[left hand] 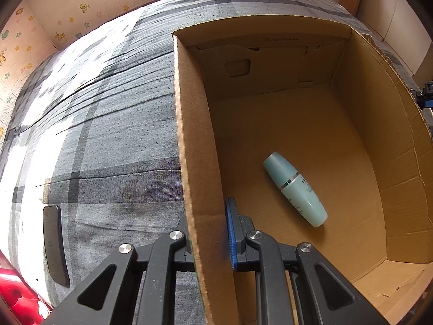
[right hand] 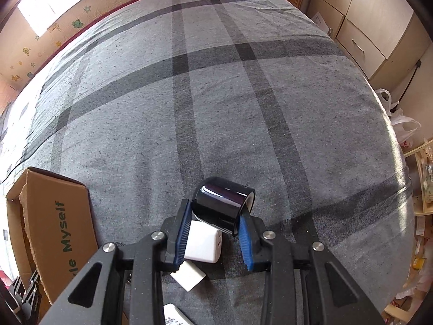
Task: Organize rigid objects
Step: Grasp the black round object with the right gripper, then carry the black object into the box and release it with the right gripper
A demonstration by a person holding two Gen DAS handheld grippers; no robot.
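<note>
Black angular linkages [right hand: 135,279] – 4 silver screws – ribbed blue fingers [right hand: 245,239].

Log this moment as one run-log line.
left gripper: shut on cardboard box wall | right gripper: shut on black tape roll | in box: teal bottle

You have one box [left hand: 194,140] on the bed, with one pale green bottle [left hand: 295,189] lying in it. One black tape roll [right hand: 223,207] sits between your right fingers. Under it you can count two white blocks: a charger [right hand: 203,243] and a smaller piece [right hand: 188,276]. A third white thing [right hand: 173,315] shows at the bottom edge. One dark phone [left hand: 55,243] lies beside the box.
</note>
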